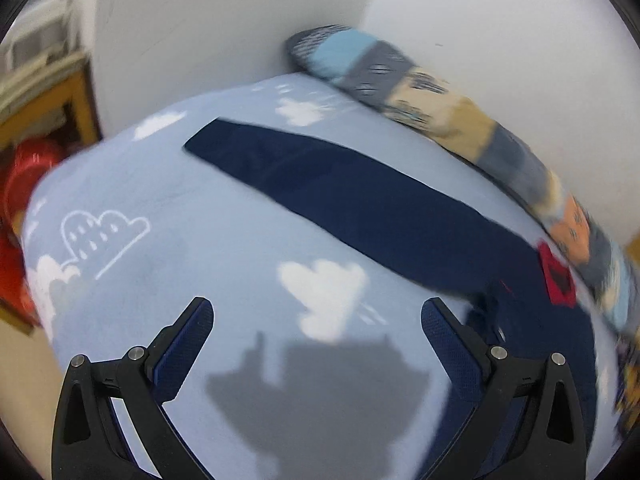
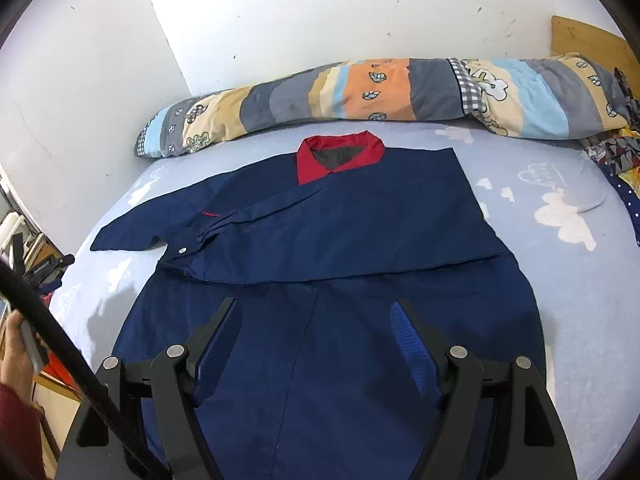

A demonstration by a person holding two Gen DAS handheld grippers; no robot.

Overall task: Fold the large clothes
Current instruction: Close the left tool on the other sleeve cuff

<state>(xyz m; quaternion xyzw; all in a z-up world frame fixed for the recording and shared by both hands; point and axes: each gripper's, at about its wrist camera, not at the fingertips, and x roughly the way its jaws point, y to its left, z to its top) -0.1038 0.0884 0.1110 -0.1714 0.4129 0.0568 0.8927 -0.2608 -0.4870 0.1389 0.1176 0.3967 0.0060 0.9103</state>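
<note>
Both grippers have their jaws spread wide, holding nothing. The right gripper point(image 2: 316, 344) hangs over the navy jacket point(image 2: 332, 280), which lies flat mid-bed on the cloud-print sheet point(image 2: 572, 280), red collar point(image 2: 340, 156) toward the rolled quilt point(image 2: 360, 92) along the far edge. The left gripper point(image 1: 318, 340) sits over bare sheet beside one sleeve point(image 1: 360, 192).

Left wrist view motion-blurred; jacket point(image 1: 360, 196) cut off lower right. Red object point(image 1: 24, 184) at left edge unidentifiable.
</note>
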